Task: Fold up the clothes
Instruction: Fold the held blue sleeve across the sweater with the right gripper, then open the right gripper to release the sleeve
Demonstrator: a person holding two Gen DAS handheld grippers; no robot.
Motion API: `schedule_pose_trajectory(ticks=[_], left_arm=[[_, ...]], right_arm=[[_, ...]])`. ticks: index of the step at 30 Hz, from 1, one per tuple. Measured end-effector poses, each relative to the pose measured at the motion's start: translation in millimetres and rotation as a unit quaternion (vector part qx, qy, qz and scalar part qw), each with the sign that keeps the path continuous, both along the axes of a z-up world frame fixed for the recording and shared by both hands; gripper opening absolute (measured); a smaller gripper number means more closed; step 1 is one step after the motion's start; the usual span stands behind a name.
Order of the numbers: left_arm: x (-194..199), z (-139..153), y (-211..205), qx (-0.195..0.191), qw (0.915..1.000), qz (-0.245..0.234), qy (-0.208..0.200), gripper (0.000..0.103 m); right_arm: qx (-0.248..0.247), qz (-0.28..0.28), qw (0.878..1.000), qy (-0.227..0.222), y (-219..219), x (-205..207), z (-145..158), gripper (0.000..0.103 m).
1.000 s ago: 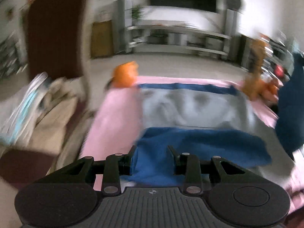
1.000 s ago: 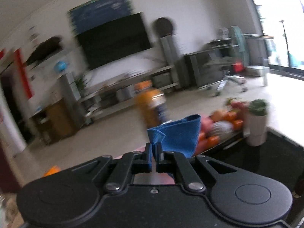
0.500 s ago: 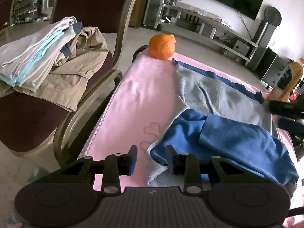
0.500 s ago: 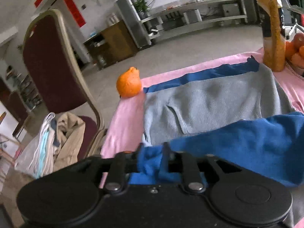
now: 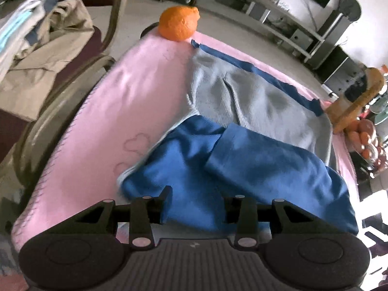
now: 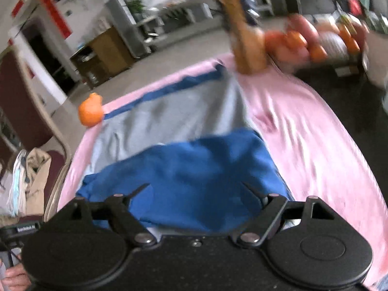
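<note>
Lying between both spread, released grippers' fingers (image 5: pixel 167 198), the blue-grey garment (image 5: pixel 242 155) rests flat.

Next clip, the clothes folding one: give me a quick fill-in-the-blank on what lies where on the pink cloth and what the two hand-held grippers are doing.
1. The blue sleeves lie folded over the ____ body of the garment.
2. The orange fruit sits at the far corner of the ____ blanket.
3. Both the left hand-held gripper and the right hand-held gripper are ____, holding nothing.
4. The pile of other clothes rests on a ____.

Missing words: grey; pink; open; chair
</note>
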State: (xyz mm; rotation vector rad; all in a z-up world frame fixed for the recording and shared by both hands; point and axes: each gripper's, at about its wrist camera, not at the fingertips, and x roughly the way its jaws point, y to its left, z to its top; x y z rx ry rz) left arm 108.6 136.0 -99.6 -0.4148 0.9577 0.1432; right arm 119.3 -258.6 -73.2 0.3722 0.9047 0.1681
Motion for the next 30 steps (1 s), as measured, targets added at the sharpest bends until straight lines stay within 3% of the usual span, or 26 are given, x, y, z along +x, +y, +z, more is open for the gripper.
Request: schedule_pose_trajectory(ticks=[2, 10, 13, 15, 18, 21, 23, 26, 28, 30], left_arm=[[14, -4, -7, -0.008, 0.9999, 0.004, 0.011, 0.037], [36, -33, -11, -0.072, 0.9965, 0.033, 0.028, 0.037], [40, -33, -12, -0.067, 0.997, 0.033, 0.02, 0.037], [43, -34, -13, -0.065, 0.9971, 0.036, 0.016, 0.037], [49, -38, -13, -0.071, 0.9966, 0.039, 0.017, 0.037], [54, -41, -15, -0.075, 0.9961, 0.042, 0.019, 0.036], [56, -43, -15, -0.077, 0.9958, 0.046, 0.016, 0.034], [56, -42, -15, -0.078, 0.9956, 0.052, 0.009, 0.022], [55, -39, -16, -0.069, 0.9962, 0.053, 0.002, 0.007], [51, -33, -18, -0.053, 0.9972, 0.052, -0.011, 0.002]], right_arm=[[-0.006, -0.026, 1.0, 0.014, -5, 0, -10, 0.103], [-0.106, -0.006, 0.994, -0.031, 4, -10, -10, 0.103], [-0.134, -0.002, 0.991, -0.023, 8, -7, -12, 0.103], [-0.166, -0.027, 0.985, -0.026, 9, -5, -8, 0.103], [-0.19, -0.053, 0.979, -0.06, 9, -5, 3, 0.103], [-0.127, -0.025, 0.988, -0.089, 5, -6, 5, 0.103], [-0.066, -0.009, 0.996, -0.055, 2, 1, -1, 0.103], [-0.017, -0.01, 0.999, -0.036, -6, 6, -6, 0.103], [0.007, -0.018, 0.999, -0.038, -12, 8, -7, 0.103], [0.03, -0.026, 0.998, -0.039, -18, 9, -8, 0.103]])
